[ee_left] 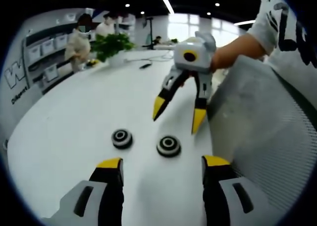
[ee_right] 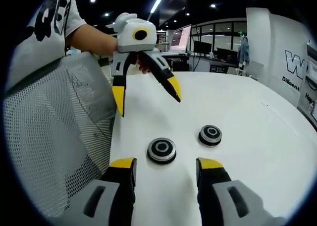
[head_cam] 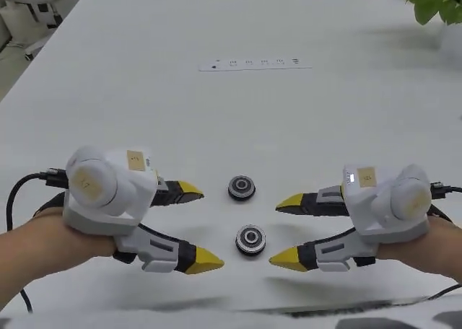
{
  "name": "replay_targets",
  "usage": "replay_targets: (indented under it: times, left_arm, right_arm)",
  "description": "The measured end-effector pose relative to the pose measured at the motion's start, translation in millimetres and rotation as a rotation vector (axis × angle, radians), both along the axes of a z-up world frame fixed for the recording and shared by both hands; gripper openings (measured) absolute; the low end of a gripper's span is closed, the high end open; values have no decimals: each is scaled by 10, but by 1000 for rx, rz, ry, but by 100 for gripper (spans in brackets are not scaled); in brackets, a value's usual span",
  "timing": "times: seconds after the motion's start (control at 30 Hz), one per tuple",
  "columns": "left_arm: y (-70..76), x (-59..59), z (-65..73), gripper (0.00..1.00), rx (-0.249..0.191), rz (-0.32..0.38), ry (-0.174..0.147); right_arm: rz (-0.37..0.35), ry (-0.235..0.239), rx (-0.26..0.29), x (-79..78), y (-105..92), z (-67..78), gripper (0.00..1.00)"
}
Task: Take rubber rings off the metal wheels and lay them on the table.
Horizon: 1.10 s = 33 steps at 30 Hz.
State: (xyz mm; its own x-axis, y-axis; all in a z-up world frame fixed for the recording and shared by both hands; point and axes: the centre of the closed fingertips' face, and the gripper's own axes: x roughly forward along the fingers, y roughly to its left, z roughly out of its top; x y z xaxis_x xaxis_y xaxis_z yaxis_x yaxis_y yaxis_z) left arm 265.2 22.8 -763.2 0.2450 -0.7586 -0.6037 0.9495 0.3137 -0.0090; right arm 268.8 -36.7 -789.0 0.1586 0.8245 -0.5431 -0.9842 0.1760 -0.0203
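Two metal wheels sit on the white worktop (head_cam: 144, 105): a far wheel (head_cam: 241, 187) and a near wheel (head_cam: 250, 239). Each has its black rubber ring (head_cam: 239, 241) on. The left gripper (head_cam: 207, 228) and the right gripper (head_cam: 279, 232) wait on either side, wide open, holding nothing. The job looks just begun. Next, one gripper should pin a wheel while the other pulls its ring.

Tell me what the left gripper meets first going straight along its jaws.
Probably the wheel nearer the person, almost centred between the open jaws of the left gripper. Height unclear; it might pass over it toward the right gripper.
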Motion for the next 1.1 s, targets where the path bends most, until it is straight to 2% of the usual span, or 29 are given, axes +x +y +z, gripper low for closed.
replay_targets:
  times: [0.43,0.63,1.1]
  left_arm:
    - [-152,41,-74,54,10,-38,13]
    - [-206,25,-123,49,19,-58,20]
    - [-367,-4,-217,40,35,-77,42]
  right_arm:
    - [49,14,-9,6,67,-54,35]
    - [69,12,-31,6,56,-119,32]
    - [77,21,-43,-1,83,-183,26]
